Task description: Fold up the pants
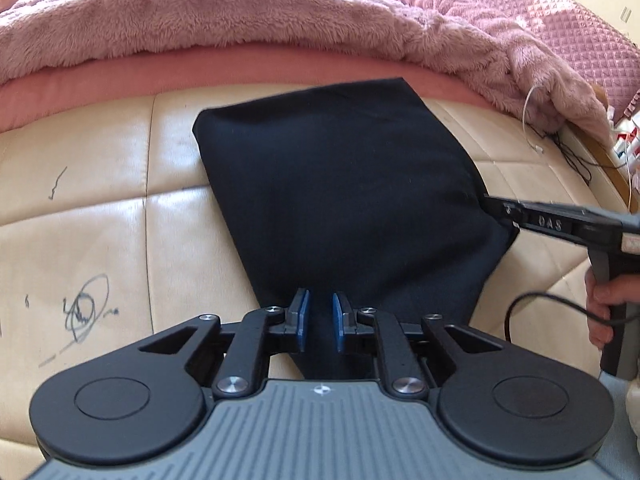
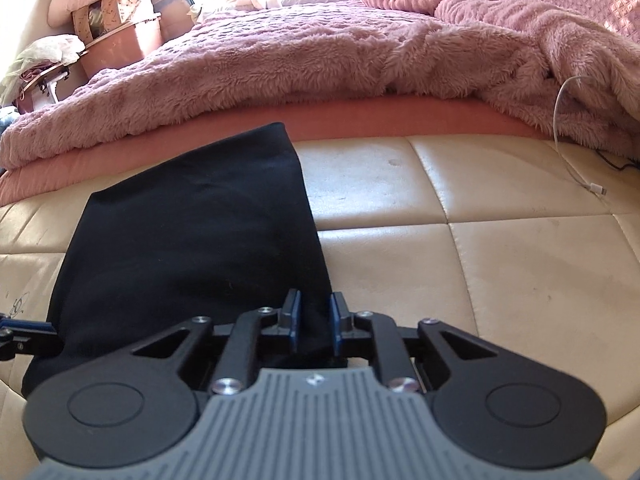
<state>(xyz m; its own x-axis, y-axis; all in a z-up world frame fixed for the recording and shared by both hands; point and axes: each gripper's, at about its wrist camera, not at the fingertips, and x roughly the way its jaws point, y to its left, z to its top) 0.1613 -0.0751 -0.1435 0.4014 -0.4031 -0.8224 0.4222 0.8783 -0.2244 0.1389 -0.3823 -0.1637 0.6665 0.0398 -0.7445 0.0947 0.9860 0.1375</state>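
The black pants point(image 1: 344, 196) lie folded flat on the cream quilted leather surface point(image 1: 100, 208); they also show in the right wrist view point(image 2: 192, 240). My left gripper point(image 1: 320, 314) sits at their near left edge, its blue pads slightly apart with black cloth running between them. My right gripper point(image 2: 314, 312) sits at their near right edge, pads likewise slightly apart around cloth. The right gripper shows from the side in the left wrist view point(image 1: 496, 210), its tip on the pants' right edge. The left gripper's tip shows at the left margin of the right wrist view point(image 2: 24, 332).
A fluffy pink blanket point(image 2: 300, 64) and a pink mattress edge point(image 2: 360, 118) border the far side. A white charging cable point(image 2: 576, 160) lies at the right. Pen scribbles point(image 1: 86, 312) mark the leather. Boxes and bags point(image 2: 108, 28) are stacked far left.
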